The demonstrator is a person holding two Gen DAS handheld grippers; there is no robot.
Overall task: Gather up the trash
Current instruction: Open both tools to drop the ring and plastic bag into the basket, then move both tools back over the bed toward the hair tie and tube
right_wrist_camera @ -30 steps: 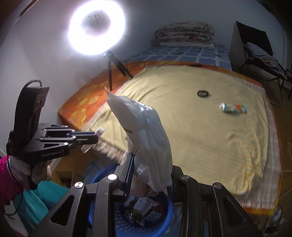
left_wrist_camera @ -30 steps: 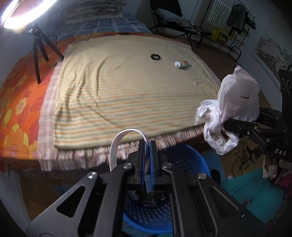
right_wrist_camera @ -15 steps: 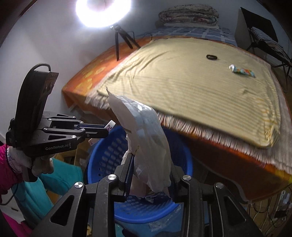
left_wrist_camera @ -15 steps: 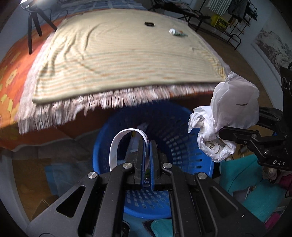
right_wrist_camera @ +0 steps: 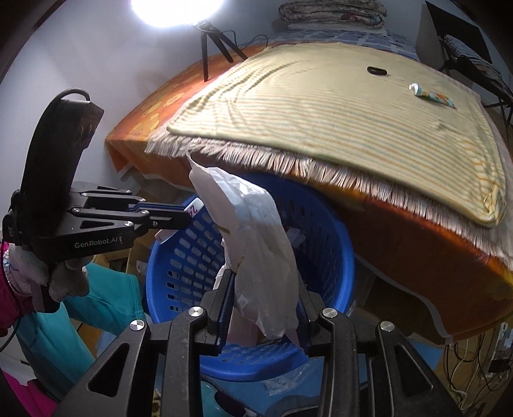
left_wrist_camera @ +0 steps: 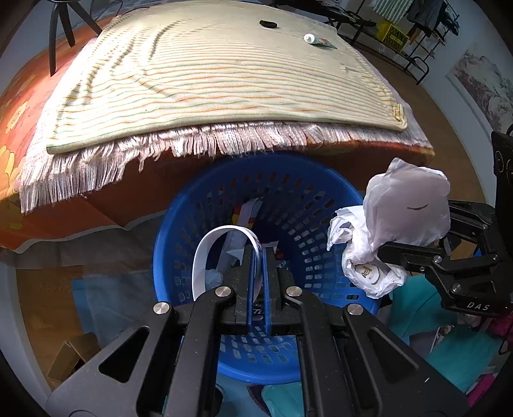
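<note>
My left gripper [left_wrist_camera: 258, 253] is shut on a curled white paper strip [left_wrist_camera: 205, 253] and holds it over the blue laundry basket [left_wrist_camera: 320, 199], which has some trash inside. My right gripper [right_wrist_camera: 263, 282] is shut on a crumpled white plastic bag [right_wrist_camera: 256, 231] above the same basket [right_wrist_camera: 330, 269]. The bag [left_wrist_camera: 404, 218] and right gripper [left_wrist_camera: 384, 253] show at the right of the left wrist view. The left gripper [right_wrist_camera: 189, 218] shows at the left of the right wrist view. A small tube [left_wrist_camera: 317, 40] and a black ring [left_wrist_camera: 267, 23] lie far away on the striped blanket [left_wrist_camera: 208, 73].
The bed with an orange sheet [left_wrist_camera: 19, 106] overhangs the basket's far rim. A tripod [right_wrist_camera: 208, 41] with a ring light stands beside the bed. Teal cloth [left_wrist_camera: 455, 353] and a cardboard box [left_wrist_camera: 70, 359] lie on the floor around the basket. A chair [right_wrist_camera: 465, 57] stands past the bed.
Both grippers have come down from bed level with their loads and tilted toward the basket, which now fills the middle of both views. Both stay shut.
</note>
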